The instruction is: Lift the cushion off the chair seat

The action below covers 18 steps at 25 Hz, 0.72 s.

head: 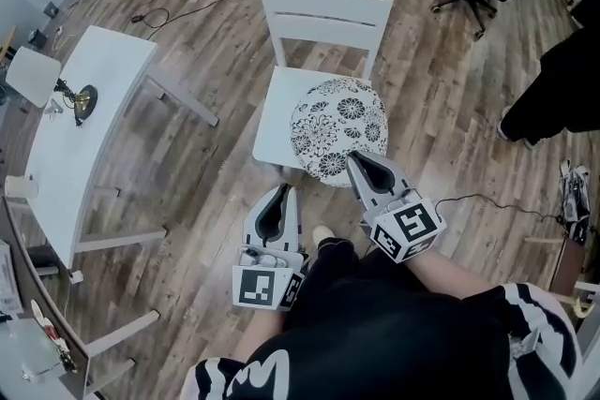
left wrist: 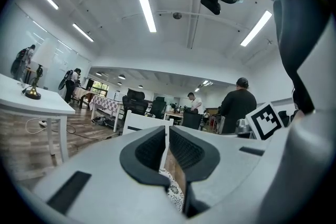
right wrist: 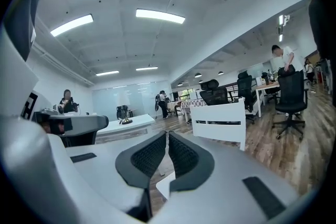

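One cushion [head: 338,128] edge hidden behind right tongs [head: 355,158] — perhaps touching.

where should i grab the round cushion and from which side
Pinch the cushion by its near rim, coming from the front of the chair: that edge seems to overhang the seat, and the backrest blocks the far side.

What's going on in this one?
A person stands in front of a white chair with a hand-held gripper in each hand. The round patterned cushion lies on the seat, not yet lifted. The right hand-held gripper points at the cushion's near edge. The left hand-held gripper is short of the seat. Both have their jaws together with nothing between them.
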Each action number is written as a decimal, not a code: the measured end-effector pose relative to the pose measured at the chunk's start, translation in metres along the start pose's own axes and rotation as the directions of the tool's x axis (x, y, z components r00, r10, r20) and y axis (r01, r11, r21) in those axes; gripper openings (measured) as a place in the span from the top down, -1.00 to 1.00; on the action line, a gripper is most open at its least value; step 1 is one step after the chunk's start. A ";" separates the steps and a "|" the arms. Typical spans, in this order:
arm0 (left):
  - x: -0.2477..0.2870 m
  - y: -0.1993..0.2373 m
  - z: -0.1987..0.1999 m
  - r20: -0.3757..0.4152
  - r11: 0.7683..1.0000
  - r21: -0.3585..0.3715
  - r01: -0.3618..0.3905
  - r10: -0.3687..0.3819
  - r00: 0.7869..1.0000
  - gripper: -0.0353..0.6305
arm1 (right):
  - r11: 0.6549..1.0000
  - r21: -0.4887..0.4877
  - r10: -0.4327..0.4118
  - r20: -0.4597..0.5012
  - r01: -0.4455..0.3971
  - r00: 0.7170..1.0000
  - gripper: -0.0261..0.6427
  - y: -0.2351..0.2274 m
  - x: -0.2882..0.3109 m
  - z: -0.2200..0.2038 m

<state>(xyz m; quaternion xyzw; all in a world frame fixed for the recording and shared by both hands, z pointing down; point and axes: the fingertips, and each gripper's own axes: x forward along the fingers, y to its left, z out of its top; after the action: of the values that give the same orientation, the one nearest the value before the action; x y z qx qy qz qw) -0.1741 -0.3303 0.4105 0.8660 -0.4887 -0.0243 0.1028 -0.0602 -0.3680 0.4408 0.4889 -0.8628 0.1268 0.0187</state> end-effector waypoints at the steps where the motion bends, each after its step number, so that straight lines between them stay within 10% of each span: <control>1: 0.000 0.003 -0.004 -0.008 1.000 -0.003 0.000 0.000 1.000 0.82 | 1.000 -0.002 0.003 -0.015 -0.003 1.000 0.83 -0.002 0.006 -0.005; 18: 0.011 0.027 -0.080 -0.148 0.998 -0.058 -0.033 0.024 0.989 0.82 | 0.997 -0.078 -0.026 -0.404 -0.006 0.915 0.45 -0.082 0.089 -0.148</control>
<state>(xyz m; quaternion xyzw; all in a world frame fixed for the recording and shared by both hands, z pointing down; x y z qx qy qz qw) -0.1794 -0.3410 0.4951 0.8549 -0.4911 0.0264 0.1653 -0.0502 -0.4478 0.6147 0.4557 -0.8420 0.1913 0.2162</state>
